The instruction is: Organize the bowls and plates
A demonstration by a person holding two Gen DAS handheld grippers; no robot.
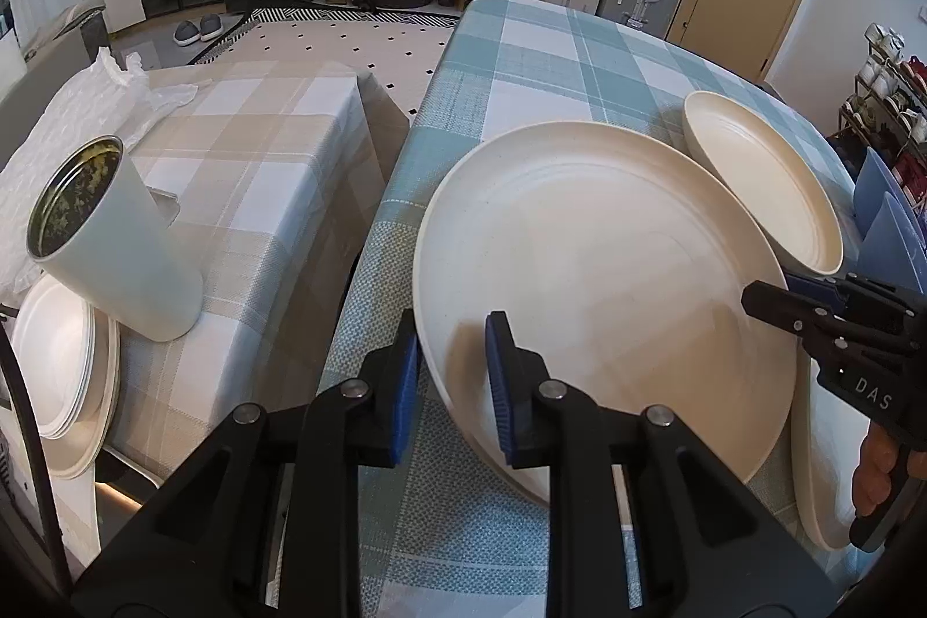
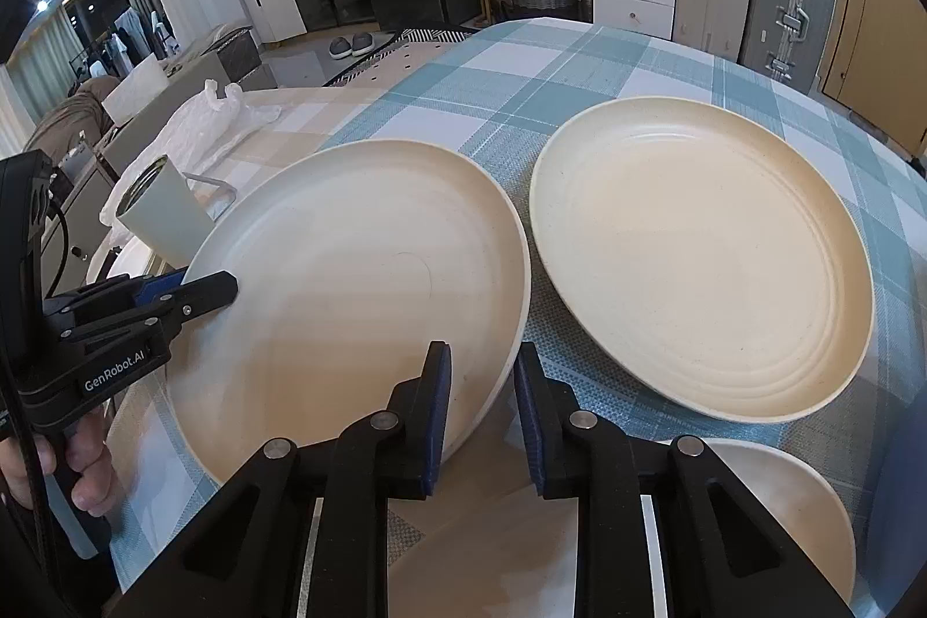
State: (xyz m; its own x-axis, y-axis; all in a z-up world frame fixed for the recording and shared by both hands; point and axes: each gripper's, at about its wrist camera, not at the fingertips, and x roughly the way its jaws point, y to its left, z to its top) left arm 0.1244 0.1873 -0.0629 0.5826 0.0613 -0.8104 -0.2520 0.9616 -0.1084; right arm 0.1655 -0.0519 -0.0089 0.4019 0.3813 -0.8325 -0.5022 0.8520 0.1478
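Observation:
A large cream plate (image 1: pixel 608 270) (image 2: pixel 347 270) lies on the blue-checked table (image 1: pixel 521 56). My left gripper (image 1: pixel 455 380) (image 2: pixel 229 285) is shut on its left rim, one blue pad inside the plate and one outside. My right gripper (image 2: pixel 484 403) (image 1: pixel 753 296) is shut on the opposite, right rim in the same way. A second cream plate (image 2: pixel 695 270) (image 1: pixel 765 178) lies just to the right of the held one. A third plate (image 2: pixel 782 502) (image 1: pixel 823 473) sits at the near right, partly hidden by the right gripper.
On the beige-checked surface (image 1: pixel 261 143) to the left stands a white cylindrical canister (image 1: pixel 116 247) (image 2: pixel 162 212), with crumpled plastic wrap (image 1: pixel 75 114) behind it. A stack of white plates (image 1: pixel 58 375) rests lower at the far left. Blue upright panels (image 1: pixel 886 212) stand at the table's right edge.

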